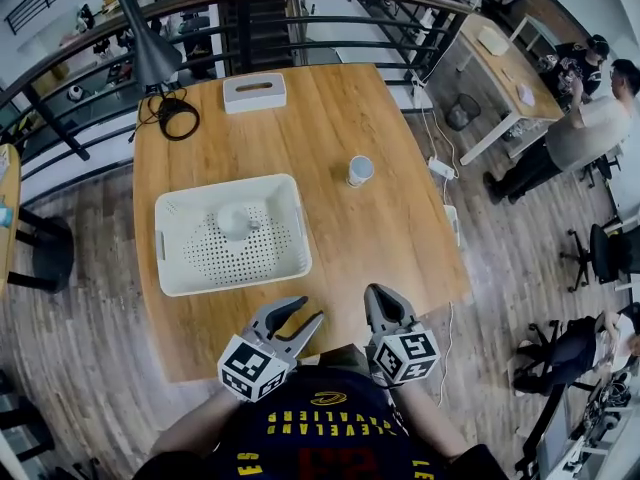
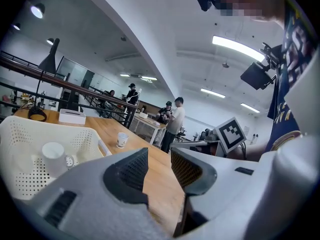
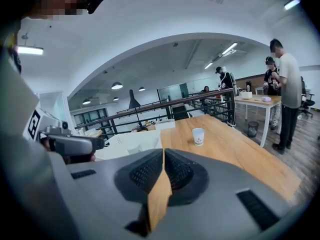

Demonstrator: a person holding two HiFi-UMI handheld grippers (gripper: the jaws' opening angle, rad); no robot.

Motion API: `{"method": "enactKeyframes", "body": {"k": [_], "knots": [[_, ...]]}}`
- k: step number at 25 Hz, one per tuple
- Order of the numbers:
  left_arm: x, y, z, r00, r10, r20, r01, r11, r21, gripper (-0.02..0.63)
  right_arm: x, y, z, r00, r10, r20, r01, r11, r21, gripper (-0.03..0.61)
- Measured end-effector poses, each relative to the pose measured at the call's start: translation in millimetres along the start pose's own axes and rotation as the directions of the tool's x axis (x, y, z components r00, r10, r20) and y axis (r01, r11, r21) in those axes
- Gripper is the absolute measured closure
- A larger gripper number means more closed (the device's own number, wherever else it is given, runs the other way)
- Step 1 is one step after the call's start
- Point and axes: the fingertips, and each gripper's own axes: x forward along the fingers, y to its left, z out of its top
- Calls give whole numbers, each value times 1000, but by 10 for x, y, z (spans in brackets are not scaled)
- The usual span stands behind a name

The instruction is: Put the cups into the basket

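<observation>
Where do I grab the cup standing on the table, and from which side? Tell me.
Take the cup by its side wall, around mid-height, coming in level from the near table edge with the right gripper. It stands upright, mouth up, clear of the basket, so its round wall likely fits between the jaws. Those are shut now; open them first.

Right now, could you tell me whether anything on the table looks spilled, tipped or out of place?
Nothing stands out: one cup stands upright on the table, a second cup sits in the basket, and nothing is spilled.
</observation>
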Motion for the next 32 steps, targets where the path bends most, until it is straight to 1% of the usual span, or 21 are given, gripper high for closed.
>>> {"method": "enactKeyframes", "body": {"k": [3,5,6,8,9,14,18,21,25,27,30,32], "knots": [[81,68,19,999,36,-5,-36,999,13,480,159,-251,26,1000,-2,-1,2,1000,17,565],[135,127,53,998,68,-4,-68,998,17,480,283,-396,52,1000,12,-9,-12,1000,15,561],[167,151,83,997,83,-1,-83,996,18,480,344,-462,72,1000,24,-15,-24,1000,9,553],[267,193,155,994,107,5,-107,994,24,479,471,-611,130,999,46,-27,-46,999,-6,485],[328,212,186,993,118,6,-118,993,28,477,538,-697,160,998,52,-32,-53,998,-16,474],[578,276,238,984,181,-7,-180,983,14,468,919,-1109,238,994,72,-77,-78,993,-88,428],[742,322,219,973,228,-28,-228,974,-10,465,1268,-1411,308,990,92,-104,-105,986,-129,417],[816,369,174,963,267,-48,-268,963,-30,465,1556,-1562,332,986,112,-124,-130,980,-149,417],[874,412,123,946,316,-66,-320,945,-61,465,1966,-1704,253,977,138,-164,-165,972,-168,414],[919,429,124,941,330,-69,-335,940,-71,465,2164,-1776,223,974,141,-179,-175,965,-195,379],[943,463,108,934,349,-77,-354,932,-78,465,2436,-1865,155,971,131,-201,-178,954,-240,368],[907,495,81,926,368,-86,-375,923,-85,465,2600,-1898,55,965,125,-231,-182,952,-247,365]]}}
